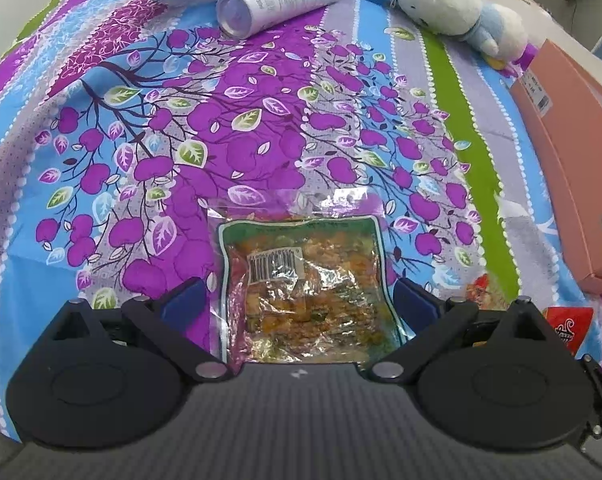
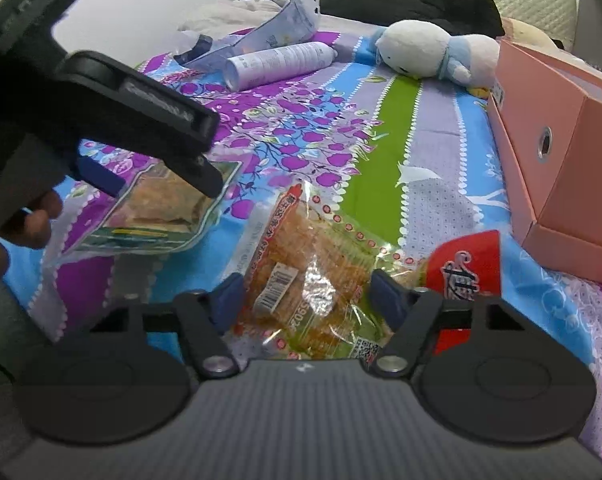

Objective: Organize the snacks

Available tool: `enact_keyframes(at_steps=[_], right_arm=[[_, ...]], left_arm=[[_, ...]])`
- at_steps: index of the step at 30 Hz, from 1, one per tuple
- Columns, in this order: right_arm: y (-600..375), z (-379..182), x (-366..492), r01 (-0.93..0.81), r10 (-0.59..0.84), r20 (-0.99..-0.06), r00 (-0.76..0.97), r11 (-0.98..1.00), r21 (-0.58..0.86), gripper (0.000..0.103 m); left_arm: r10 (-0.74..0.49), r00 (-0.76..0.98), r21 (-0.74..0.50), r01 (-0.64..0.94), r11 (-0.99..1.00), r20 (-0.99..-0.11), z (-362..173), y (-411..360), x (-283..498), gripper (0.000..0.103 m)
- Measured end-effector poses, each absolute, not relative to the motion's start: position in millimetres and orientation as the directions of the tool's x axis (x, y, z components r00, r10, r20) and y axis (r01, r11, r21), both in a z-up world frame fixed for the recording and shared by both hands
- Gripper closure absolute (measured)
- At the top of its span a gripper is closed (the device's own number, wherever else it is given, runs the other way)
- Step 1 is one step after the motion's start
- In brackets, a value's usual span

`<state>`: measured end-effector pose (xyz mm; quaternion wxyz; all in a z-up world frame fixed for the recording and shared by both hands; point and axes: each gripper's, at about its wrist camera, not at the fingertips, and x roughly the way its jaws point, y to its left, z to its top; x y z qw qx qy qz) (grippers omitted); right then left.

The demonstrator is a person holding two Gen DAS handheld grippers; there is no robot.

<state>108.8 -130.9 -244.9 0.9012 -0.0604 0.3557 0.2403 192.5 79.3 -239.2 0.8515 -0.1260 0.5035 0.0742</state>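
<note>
Purple and blue floral bedsheet (image 1: 261, 128) is filling both wrist views. I am holding the left gripper (image 1: 297, 300) low over the sheet with its jaws spread wide, and the green-bordered snack packet (image 1: 301, 280) is lying flat between the blue finger pads (image 1: 185, 298), neither pad touching it. From the right wrist view I am seeing that same left gripper (image 2: 157, 168) slanting down from the upper left, its tips over the green-bordered snack packet (image 2: 161, 212), and my hand (image 2: 33, 224) is gripping the handle at the frame's left edge.

I am keeping the right gripper (image 2: 307, 296) wide open too, angled down over the clear packet of orange crackers (image 2: 301, 280), which is lying between its pads on the sheet. A red snack packet (image 2: 465, 268) is lying just beside the right pad, near the pink box (image 2: 561, 160). Farther back, a white bottle (image 2: 277, 64) is lying on its side, and a white and blue plush toy (image 2: 433, 54) is resting near the box's far end.
</note>
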Motion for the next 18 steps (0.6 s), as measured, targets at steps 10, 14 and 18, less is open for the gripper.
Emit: enact_keyframes(at_steps=[10, 14, 18], right_arm=[[-147, -224, 107, -0.42, 0.357, -0.622, 0.697, 0.906, 0.05, 0.059], [-154, -235, 115, -0.399, 0.341, -0.649, 0.68, 0.915, 0.062, 0.059], [-154, -238, 115, -0.404, 0.34, -0.646, 0.683, 0.913, 0.054, 0.059]], left_arm=[[0.018, 0.476, -0.105, -0.23, 0.967, -0.879, -247, 74, 195, 0.0], [0.034, 0.471, -0.082, -0.224, 0.971, -0.882, -250, 70, 200, 0.0], [0.039, 0.473, -0.081, -0.231, 0.97, -0.88, -248, 70, 200, 0.004]])
